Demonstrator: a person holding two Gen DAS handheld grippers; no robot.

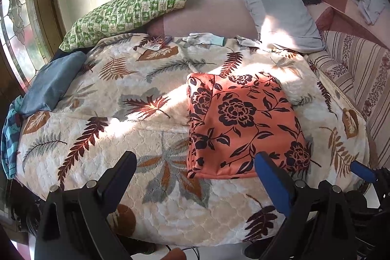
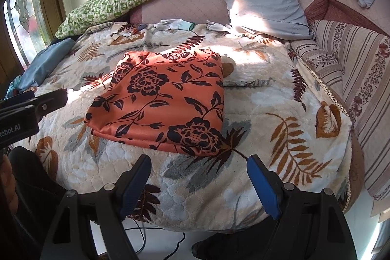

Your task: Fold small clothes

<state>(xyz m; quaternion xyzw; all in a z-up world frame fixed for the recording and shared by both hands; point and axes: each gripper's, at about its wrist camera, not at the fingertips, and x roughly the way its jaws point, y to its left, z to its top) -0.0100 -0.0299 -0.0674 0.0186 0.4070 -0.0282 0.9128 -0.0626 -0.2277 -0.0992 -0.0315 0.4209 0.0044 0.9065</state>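
An orange cloth with black flowers [image 1: 241, 123] lies folded into a flat rectangle on the leaf-patterned blanket [image 1: 121, 128]; it also shows in the right wrist view [image 2: 160, 99]. My left gripper [image 1: 195, 160] is open and empty, held just short of the cloth's near edge, its right finger over the cloth's near corner. My right gripper [image 2: 198, 165] is open and empty, just in front of the cloth's near right corner. The left gripper's body shows at the left edge of the right wrist view [image 2: 31, 104].
A green checked pillow [image 1: 129, 14] and a grey pillow [image 1: 275, 6] lean on the back wall. White gloves [image 1: 204, 38] lie by them. A blue cloth [image 1: 53, 82] lies at the left, a striped cushion [image 1: 353, 70] at the right. The bed's front edge is below my grippers.
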